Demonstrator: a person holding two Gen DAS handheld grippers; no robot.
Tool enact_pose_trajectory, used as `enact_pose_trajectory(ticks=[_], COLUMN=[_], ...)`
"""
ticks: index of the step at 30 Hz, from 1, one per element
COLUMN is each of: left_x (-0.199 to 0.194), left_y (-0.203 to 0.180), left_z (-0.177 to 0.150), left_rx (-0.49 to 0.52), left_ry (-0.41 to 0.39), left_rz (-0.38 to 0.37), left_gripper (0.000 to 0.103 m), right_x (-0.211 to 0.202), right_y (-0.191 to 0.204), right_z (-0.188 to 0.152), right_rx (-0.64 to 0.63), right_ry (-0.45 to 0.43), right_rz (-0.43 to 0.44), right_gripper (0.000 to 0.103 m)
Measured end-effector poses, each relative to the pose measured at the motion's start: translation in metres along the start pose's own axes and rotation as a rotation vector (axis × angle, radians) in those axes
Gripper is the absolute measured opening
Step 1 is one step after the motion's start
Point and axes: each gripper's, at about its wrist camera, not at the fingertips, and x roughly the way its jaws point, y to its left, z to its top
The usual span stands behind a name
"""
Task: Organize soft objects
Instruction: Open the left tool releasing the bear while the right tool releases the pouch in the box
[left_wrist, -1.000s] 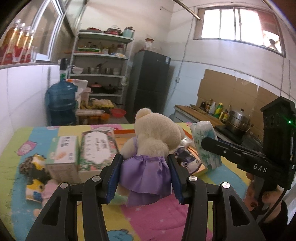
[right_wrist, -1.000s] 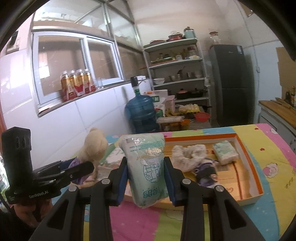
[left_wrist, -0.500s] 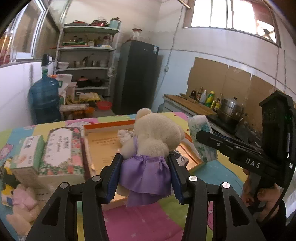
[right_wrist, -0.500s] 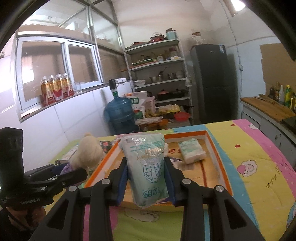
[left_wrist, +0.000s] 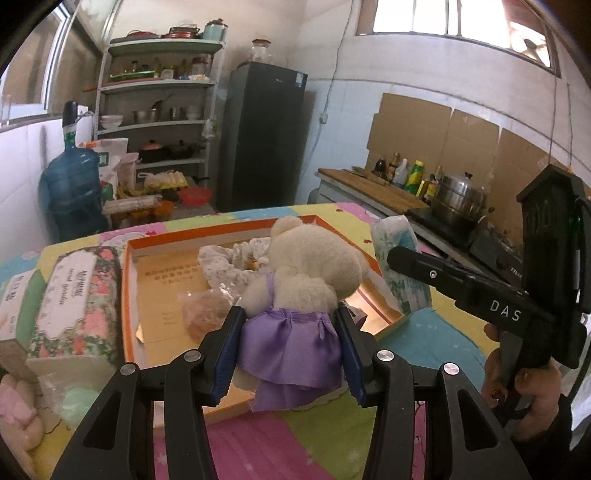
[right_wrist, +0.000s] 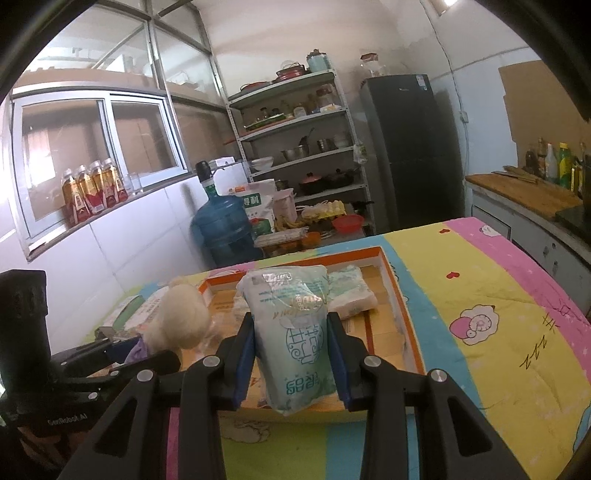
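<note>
With the left gripper (left_wrist: 290, 350) clamped on the teddy bear (left_wrist: 306, 269) and the right gripper (right_wrist: 291, 363) on a tissue pack (right_wrist: 291, 332) (both over the orange tray's (right_wrist: 406, 314) near edge), crowding could knock either loose

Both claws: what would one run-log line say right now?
left claw: gripping teddy bear | right claw: gripping tissue pack | both at orange tray
</note>
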Motion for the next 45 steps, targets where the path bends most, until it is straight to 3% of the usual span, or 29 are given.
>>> enact_pose_trajectory(ticks=[5, 27, 39, 45], left_x=[0.015, 0.06, 0.065, 0.056], left_y=[-0.003, 0.002, 0.01, 0.008], left_z=[0.001, -0.006, -0.01, -0.009], left_rx=[0.007, -0.006, -0.061, -0.044], left_ry=[0.023, 0.132, 0.164, 0.133], left_rz=[0.012, 0.042, 0.004, 0.008], left_gripper=[0.05, 0.052, 0.056, 0.064], right_x=[0.01, 0.05, 0.061, 0.067], right_y=[-0.006, -0.025, -0.025, -0.026], right_z=[0.0, -0.008, -0.006, -0.008], right_rx=[-0.006, 0.041, 0.042, 0.05], right_ry=[0.02, 0.132, 0.174, 0.203], right_rz=[-0.034, -0.037, -0.031, -0.038], right_gripper=[0.037, 0.038, 0.042, 0.052])
